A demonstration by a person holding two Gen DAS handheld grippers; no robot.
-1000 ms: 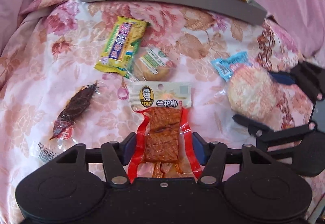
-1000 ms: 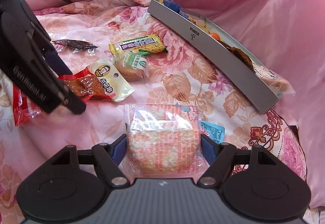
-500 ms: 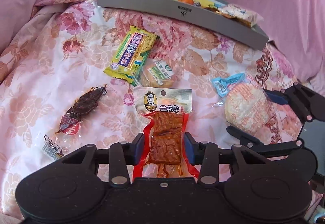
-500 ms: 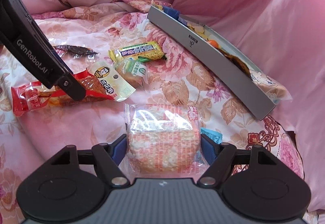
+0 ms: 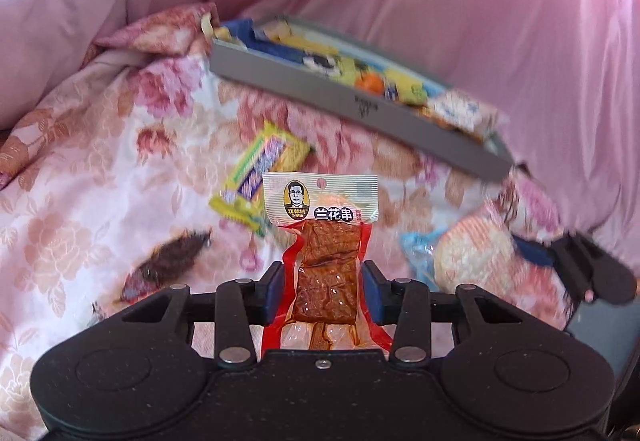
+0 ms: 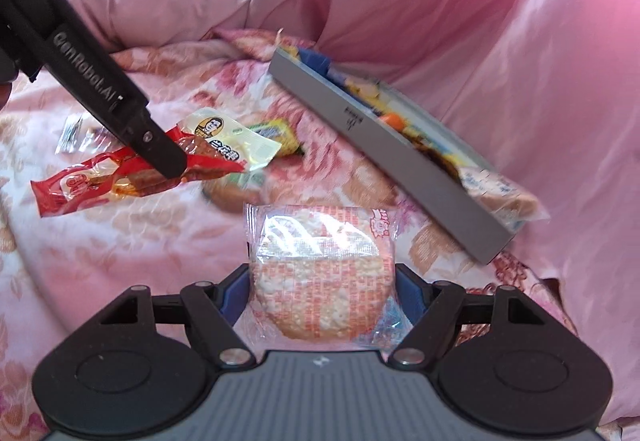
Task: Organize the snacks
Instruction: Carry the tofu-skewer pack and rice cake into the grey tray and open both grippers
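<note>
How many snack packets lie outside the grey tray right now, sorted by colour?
Red packet: 1
Orange-and-white cracker packet: 1
Yellow packet: 1
Dark brown packet: 1
Green-and-white packet: 1
Blue packet: 1
Total outside the tray: 6

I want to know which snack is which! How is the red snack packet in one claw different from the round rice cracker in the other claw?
The red snack packet is long and narrow with brown chunks inside; the round rice cracker is wide, pale and bumpy.

The packet has a striped top with a printed portrait; the cracker's wrapper is clear with orange print.

The left claw holds the packet in the air; whether the right claw has lifted the cracker off the bedspread is unclear.

Both are sealed snacks gripped between blue pads.
</note>
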